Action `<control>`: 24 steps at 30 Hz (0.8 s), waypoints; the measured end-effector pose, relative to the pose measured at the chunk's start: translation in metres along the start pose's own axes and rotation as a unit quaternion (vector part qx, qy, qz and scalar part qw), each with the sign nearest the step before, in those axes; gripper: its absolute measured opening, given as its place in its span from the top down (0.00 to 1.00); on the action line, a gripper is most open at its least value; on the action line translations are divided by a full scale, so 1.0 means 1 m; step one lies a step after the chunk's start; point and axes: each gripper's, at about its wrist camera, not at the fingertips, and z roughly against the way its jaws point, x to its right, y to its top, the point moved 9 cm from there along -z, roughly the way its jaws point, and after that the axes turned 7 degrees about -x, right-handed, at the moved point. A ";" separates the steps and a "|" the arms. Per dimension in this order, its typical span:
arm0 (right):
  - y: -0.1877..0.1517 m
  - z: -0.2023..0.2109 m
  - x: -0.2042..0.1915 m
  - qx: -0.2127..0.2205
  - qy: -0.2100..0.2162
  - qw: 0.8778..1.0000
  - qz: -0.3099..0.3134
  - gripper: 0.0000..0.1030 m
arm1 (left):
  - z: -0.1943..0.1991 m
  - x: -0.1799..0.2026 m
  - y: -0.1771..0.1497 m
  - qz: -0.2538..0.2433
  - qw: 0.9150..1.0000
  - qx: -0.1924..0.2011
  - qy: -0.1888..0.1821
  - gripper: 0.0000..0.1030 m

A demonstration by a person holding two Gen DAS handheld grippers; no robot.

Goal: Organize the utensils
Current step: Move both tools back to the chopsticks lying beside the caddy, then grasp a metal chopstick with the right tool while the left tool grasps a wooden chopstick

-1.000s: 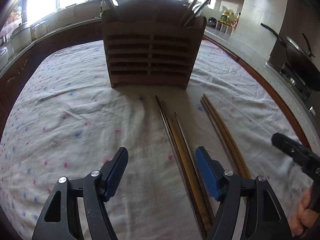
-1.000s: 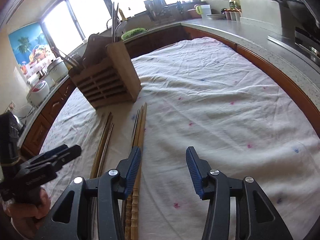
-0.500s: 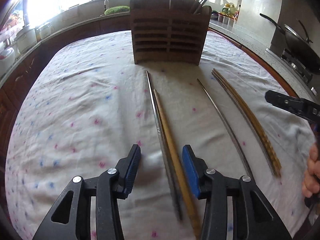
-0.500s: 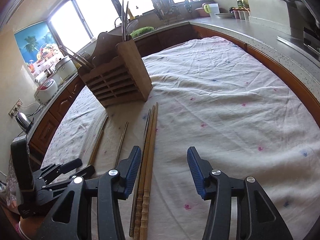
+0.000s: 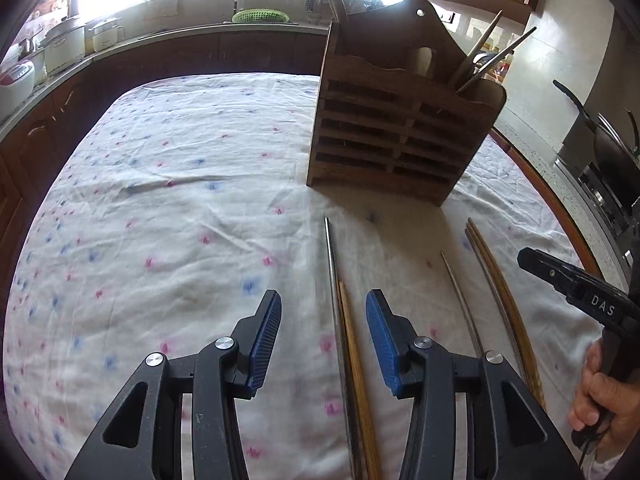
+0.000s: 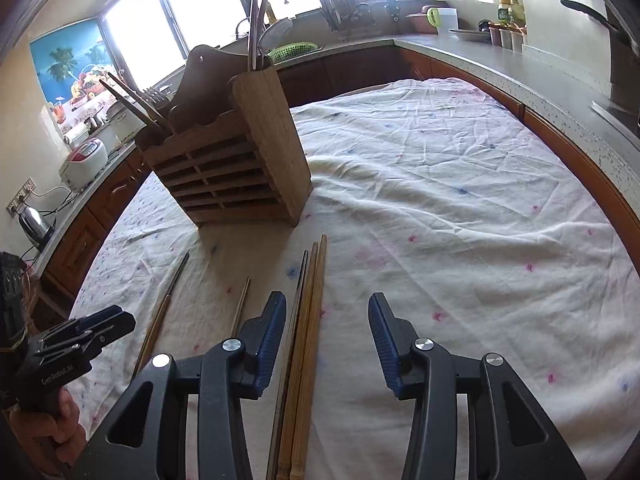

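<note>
A slatted wooden utensil holder [image 5: 400, 140] [image 6: 232, 176] stands on the flowered cloth with several utensils upright in it. Chopsticks lie in front of it. My left gripper [image 5: 324, 320] is open, with one metal chopstick [image 5: 331, 272] and one wooden chopstick [image 5: 352, 356] lying between its blue pads, untouched. A lone metal chopstick [image 5: 460, 300] and a wooden pair [image 5: 504, 300] lie further right. My right gripper [image 6: 327, 332] hovers over that wooden pair [image 6: 312, 320]; its jaws are closing, the sticks lie near the left pad [image 6: 272, 332], and no pad presses them.
A stone counter [image 6: 520, 68] runs round the table, with a wok [image 5: 612, 148] on the stove at right and rice cookers [image 5: 24, 80] and a kettle [image 6: 34, 220] at left. A hand [image 5: 600, 392] holds the right gripper. The table's wooden rim [image 6: 580, 160] shows.
The left gripper's jaws have narrowed and it has slid over the metal and wooden chopsticks. The right gripper has shifted so the wooden pair lies between its fingers, which have narrowed slightly.
</note>
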 end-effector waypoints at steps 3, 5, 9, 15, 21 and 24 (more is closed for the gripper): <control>0.009 -0.011 0.000 -0.008 -0.006 1.000 0.005 0.64 | -0.017 0.003 0.015 -0.014 1.000 -0.009 0.004 0.58; 0.014 -0.019 0.000 -0.014 -0.015 1.000 0.012 0.67 | -0.034 0.004 0.022 -0.024 0.999 -0.023 0.009 0.58; 0.016 -0.043 -0.001 -0.046 -0.028 0.998 0.027 0.84 | -0.052 0.008 0.029 -0.052 0.998 -0.032 0.031 0.58; 0.024 -0.055 -0.009 -0.051 -0.045 0.996 0.052 0.83 | -0.064 0.012 0.036 -0.064 0.996 -0.031 0.047 0.59; 0.028 -0.062 -0.016 -0.045 -0.065 0.994 0.078 0.83 | -0.059 0.021 0.035 -0.080 0.995 -0.024 0.046 0.90; 0.030 -0.061 -0.013 -0.041 -0.064 0.995 0.071 0.93 | -0.058 0.016 0.036 -0.060 0.998 -0.028 0.022 0.96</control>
